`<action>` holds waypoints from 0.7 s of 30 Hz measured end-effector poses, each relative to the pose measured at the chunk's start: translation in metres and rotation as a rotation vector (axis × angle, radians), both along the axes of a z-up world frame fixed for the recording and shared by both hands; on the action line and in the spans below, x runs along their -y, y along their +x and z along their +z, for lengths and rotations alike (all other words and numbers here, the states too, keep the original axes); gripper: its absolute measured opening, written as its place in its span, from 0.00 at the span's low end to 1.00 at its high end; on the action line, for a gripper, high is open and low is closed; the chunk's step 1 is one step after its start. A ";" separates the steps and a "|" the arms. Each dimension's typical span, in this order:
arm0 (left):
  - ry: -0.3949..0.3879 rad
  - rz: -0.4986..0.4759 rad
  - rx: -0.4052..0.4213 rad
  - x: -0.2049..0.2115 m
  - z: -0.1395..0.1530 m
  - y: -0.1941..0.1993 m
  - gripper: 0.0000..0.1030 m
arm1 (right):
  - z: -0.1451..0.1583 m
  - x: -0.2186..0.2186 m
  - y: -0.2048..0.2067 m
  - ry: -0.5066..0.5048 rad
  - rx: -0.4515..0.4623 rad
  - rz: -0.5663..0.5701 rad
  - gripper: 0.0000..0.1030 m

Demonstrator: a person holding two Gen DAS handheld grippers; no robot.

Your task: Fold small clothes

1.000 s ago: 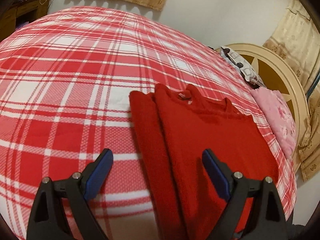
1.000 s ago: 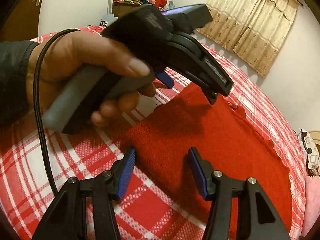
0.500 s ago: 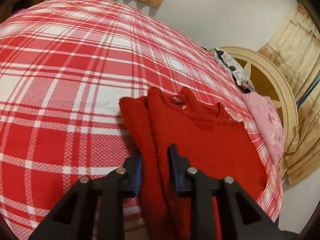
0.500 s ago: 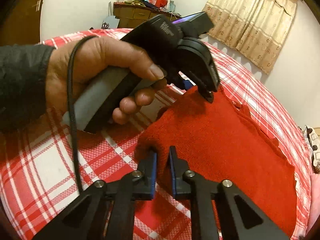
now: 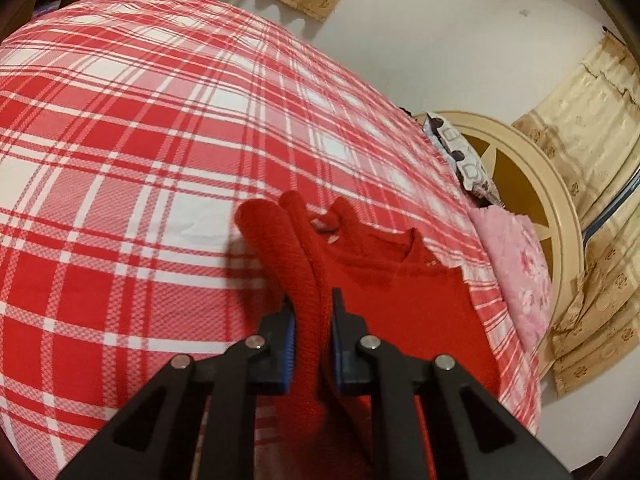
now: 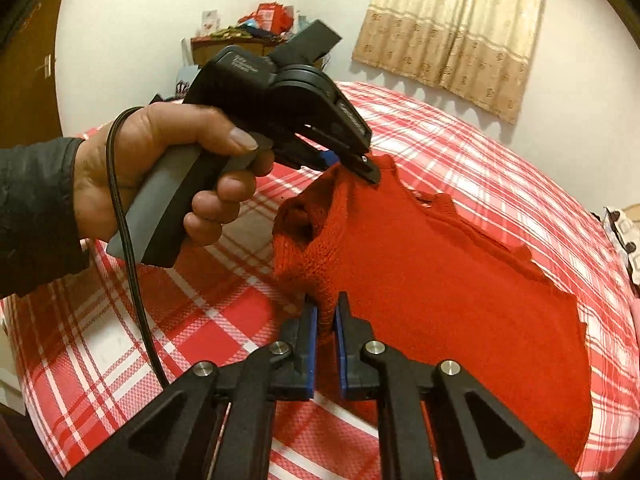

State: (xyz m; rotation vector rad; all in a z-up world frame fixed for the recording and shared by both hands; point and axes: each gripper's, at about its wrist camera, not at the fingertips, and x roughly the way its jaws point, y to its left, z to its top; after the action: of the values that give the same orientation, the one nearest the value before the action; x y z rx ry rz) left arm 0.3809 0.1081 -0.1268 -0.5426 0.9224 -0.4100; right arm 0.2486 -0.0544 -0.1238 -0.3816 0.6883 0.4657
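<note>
Red knit sweater [image 6: 440, 280] on plaid bed [image 5: 120, 160], both claws clamped on its folded edge.
Left claw [image 5: 312, 320] just closed on the bunched sleeve fold; right claw [image 6: 326, 316] pinches the lifted hem. Right view alone shows the left hand [image 6: 160, 168] and cable [image 6: 128, 240]; left view shows the headboard [image 5: 560, 208] and pink pillow [image 5: 520, 264].

We are seeing the red knitted sweater [image 6: 440, 280] lying on the plaid bedspread [image 5: 120, 200] (its folded edge lifting).

The coarse-knit red wool sweater [image 6: 440, 280] looks rough and matt; the red-and-white checked cotton bedspread [image 5: 120, 160] finely woven; the matt black plastic gripper [image 6: 326, 316] smooth.
</note>
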 end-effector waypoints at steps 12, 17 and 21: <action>-0.019 -0.041 0.060 0.039 0.025 0.008 0.14 | 0.014 0.037 -0.004 0.053 0.042 -0.064 0.07; -0.019 -0.060 0.078 0.055 0.032 0.011 0.14 | 0.020 0.050 -0.007 0.068 0.058 -0.092 0.07; -0.018 -0.080 0.099 0.071 0.040 0.013 0.14 | 0.024 0.062 -0.012 0.084 0.066 -0.119 0.07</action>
State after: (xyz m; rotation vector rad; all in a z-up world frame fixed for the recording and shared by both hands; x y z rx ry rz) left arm 0.3936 0.0372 -0.0866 -0.4989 0.8478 -0.5139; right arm 0.2365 -0.1165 -0.1001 -0.2739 0.6220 0.3667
